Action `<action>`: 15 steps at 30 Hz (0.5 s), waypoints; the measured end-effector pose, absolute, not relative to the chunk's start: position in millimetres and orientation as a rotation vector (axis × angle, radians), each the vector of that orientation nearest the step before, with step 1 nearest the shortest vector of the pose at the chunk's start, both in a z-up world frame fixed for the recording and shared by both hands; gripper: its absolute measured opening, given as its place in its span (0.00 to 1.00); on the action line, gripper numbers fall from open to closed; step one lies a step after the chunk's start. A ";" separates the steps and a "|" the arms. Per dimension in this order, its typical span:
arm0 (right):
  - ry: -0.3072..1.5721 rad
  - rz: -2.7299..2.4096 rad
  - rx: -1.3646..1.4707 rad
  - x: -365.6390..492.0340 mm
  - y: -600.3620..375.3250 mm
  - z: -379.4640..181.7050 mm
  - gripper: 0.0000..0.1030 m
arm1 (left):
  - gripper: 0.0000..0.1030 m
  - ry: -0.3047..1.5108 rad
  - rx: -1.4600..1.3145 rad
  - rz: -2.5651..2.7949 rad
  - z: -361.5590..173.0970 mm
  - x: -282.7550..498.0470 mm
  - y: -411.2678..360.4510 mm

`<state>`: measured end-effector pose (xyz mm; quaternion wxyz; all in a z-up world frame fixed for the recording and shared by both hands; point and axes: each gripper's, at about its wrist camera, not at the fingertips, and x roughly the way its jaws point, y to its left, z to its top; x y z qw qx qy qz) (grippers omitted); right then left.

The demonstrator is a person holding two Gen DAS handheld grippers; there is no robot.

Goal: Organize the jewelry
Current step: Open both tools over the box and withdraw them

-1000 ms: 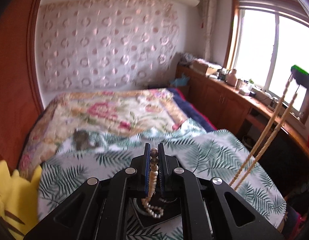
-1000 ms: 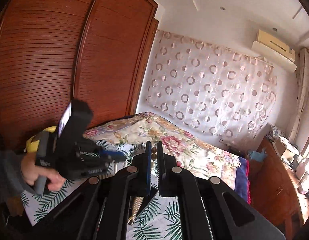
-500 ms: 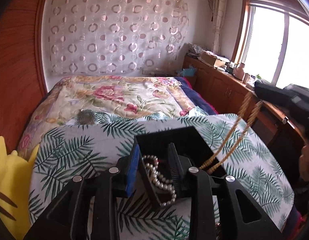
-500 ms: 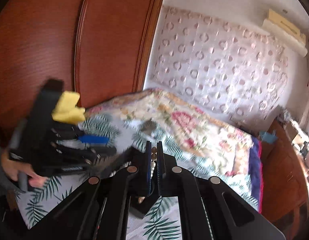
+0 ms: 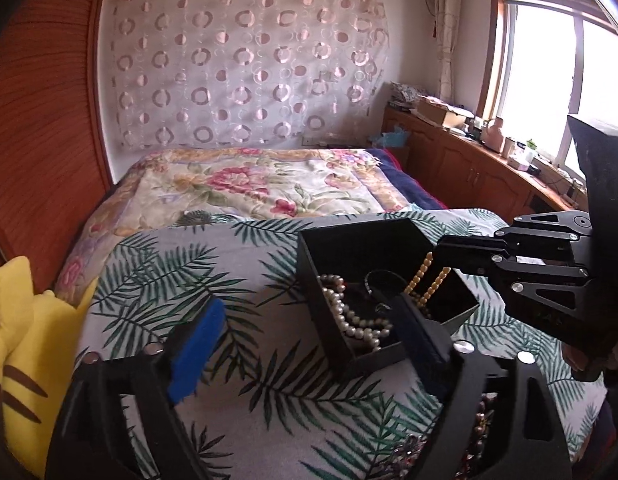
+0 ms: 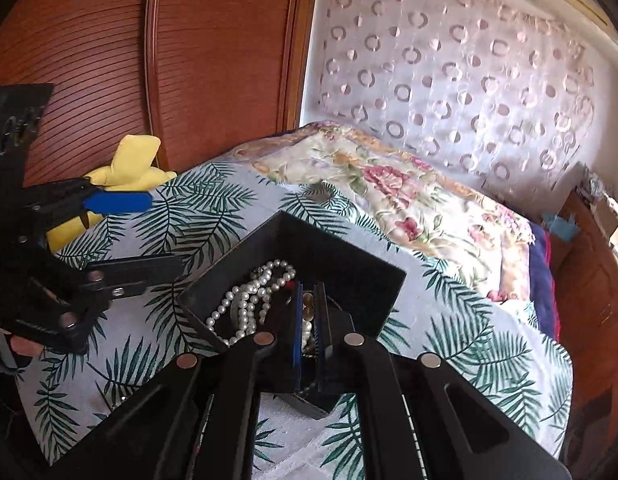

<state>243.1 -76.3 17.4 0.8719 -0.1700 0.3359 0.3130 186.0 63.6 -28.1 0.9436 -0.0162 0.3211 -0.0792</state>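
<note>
Plainly we work over the palm-print bedspread (image 5: 245,412), where the black box (image 5: 349,360) sits open to collect everything. Our left gripper (image 5: 309,332) has just been opening, jaws wide and empty, the pearl necklace (image 5: 349,316) lying inside. Our right gripper (image 6: 307,312) pinches the amber bead strand (image 5: 423,276), lowering it in.

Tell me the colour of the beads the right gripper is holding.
Golden tan beads, clearest in the left wrist view.
</note>
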 end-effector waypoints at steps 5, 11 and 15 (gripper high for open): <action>0.715 0.649 -0.327 243.1 -82.0 16.4 0.07 | 0.90 0.649 -0.011 -0.137 -33.1 176.4 64.6; 0.700 0.643 -0.286 237.4 -90.3 22.8 0.31 | 0.93 0.648 -0.015 -0.138 -38.5 163.8 65.8; 0.683 0.655 -0.260 219.5 -102.7 31.3 0.31 | 0.93 0.642 -0.014 -0.146 -39.1 152.4 65.8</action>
